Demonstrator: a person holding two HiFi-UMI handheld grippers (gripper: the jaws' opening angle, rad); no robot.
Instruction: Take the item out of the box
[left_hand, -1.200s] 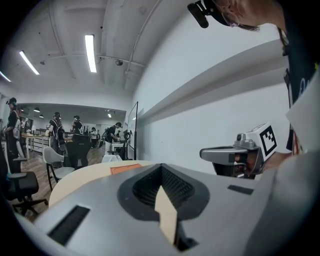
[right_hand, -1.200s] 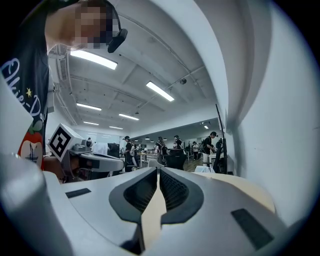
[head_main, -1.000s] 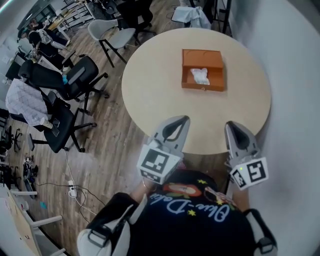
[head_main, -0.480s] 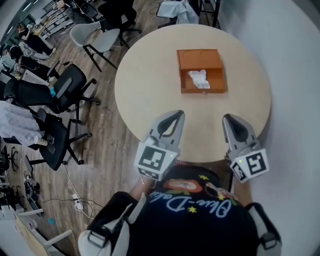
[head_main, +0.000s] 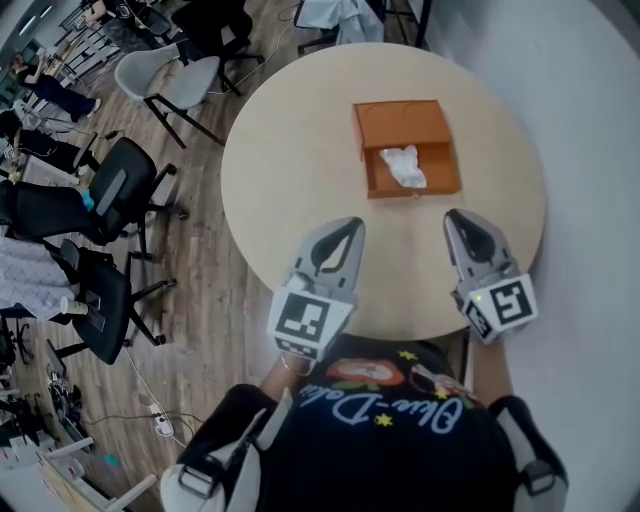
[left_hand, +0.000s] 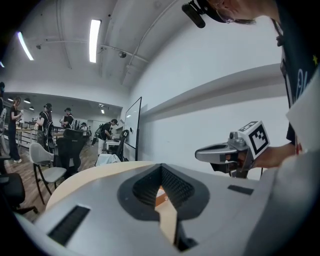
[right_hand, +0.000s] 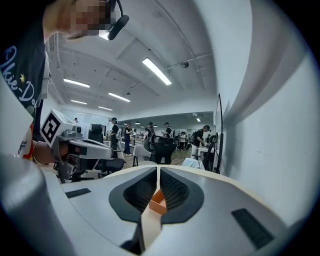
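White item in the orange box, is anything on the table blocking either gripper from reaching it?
Nothing visible does. Only bare table lies between the left gripper, the right gripper and the orange box. The box is open; its low near wall stands before the white item, so reaching in from above looks easiest.

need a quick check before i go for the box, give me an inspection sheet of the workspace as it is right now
surface: round beige table, holds only the box
job's things: orange box open, on the table's far right part; crumpled white item lies inside its near half
clutter: nothing seen on the table
grippers: left gripper and right gripper both shut, nothing held, over the table's near edge, short of the box
cables: cable and power strip on the floor at left; nothing seen on the table
surroundings: black office chairs, grey chair, wood floor, white wall at right, people at far desks
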